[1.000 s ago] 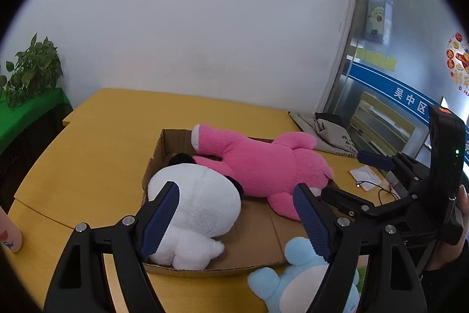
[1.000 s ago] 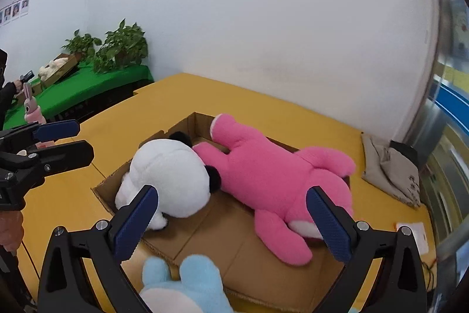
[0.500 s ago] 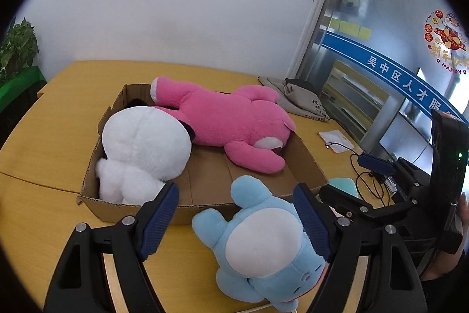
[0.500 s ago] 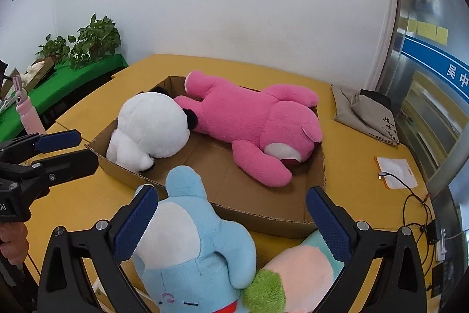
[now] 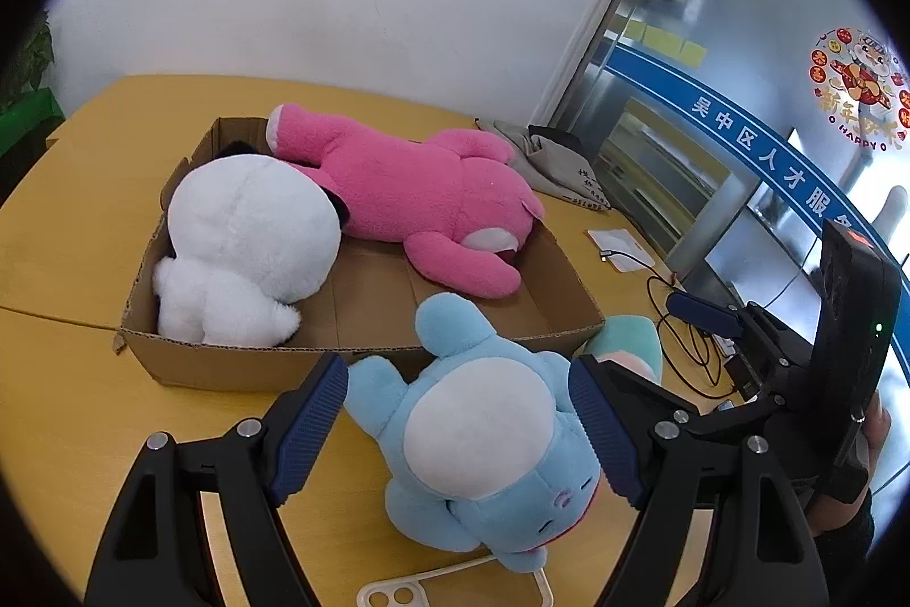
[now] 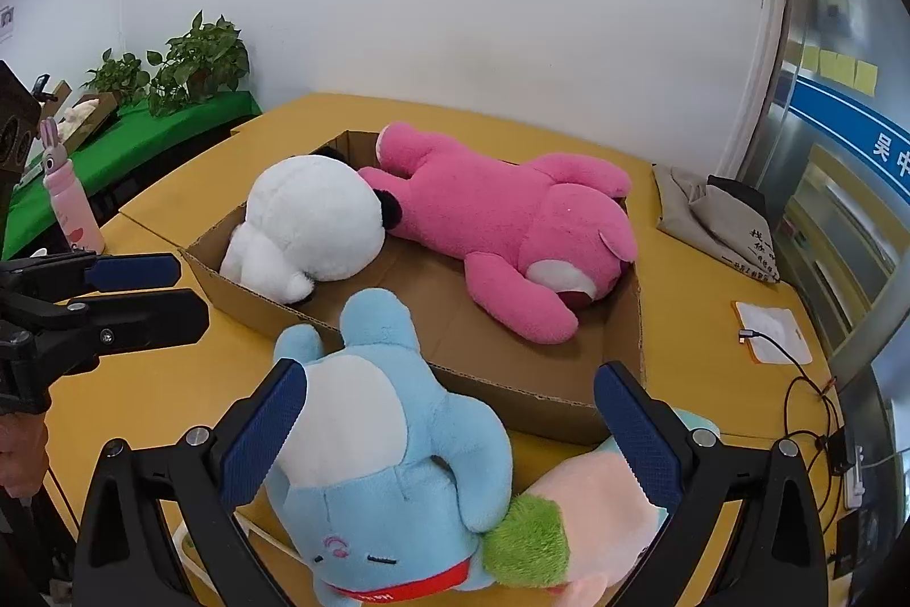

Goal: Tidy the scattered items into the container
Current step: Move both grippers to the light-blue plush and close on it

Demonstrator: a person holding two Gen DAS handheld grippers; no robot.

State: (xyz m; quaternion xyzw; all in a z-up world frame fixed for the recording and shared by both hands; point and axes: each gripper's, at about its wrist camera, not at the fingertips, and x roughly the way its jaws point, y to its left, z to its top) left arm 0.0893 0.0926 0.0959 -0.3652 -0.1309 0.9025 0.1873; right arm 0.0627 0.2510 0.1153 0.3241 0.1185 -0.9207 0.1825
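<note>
A light blue plush [image 5: 483, 442] lies face down on the yellow table, against the front wall of a cardboard box [image 5: 227, 368]. My left gripper [image 5: 455, 428] is open and straddles it, pads apart from its sides. My right gripper [image 6: 449, 430] is open too, over the blue plush [image 6: 387, 465] and a peach plush with a green tuft [image 6: 591, 510] beside it. Inside the box [image 6: 512, 402] lie a pink plush [image 6: 512, 220] and a white plush [image 6: 313, 214]. In the left wrist view they are the pink plush [image 5: 415, 197] and the white plush [image 5: 250, 231].
A grey cloth bag [image 6: 716, 220] sits at the table's far right, with a white card and black cable [image 6: 773, 334] nearer. A pink bottle [image 6: 71, 203] stands at the left edge. A white phone case [image 5: 398, 593] lies under the blue plush. Potted plants [image 6: 199, 61] stand by the wall.
Both grippers tipped downward and came lower toward the near side of the box. The blue plush rose into view and now lies between the fingers. Jaw widths look unchanged.
</note>
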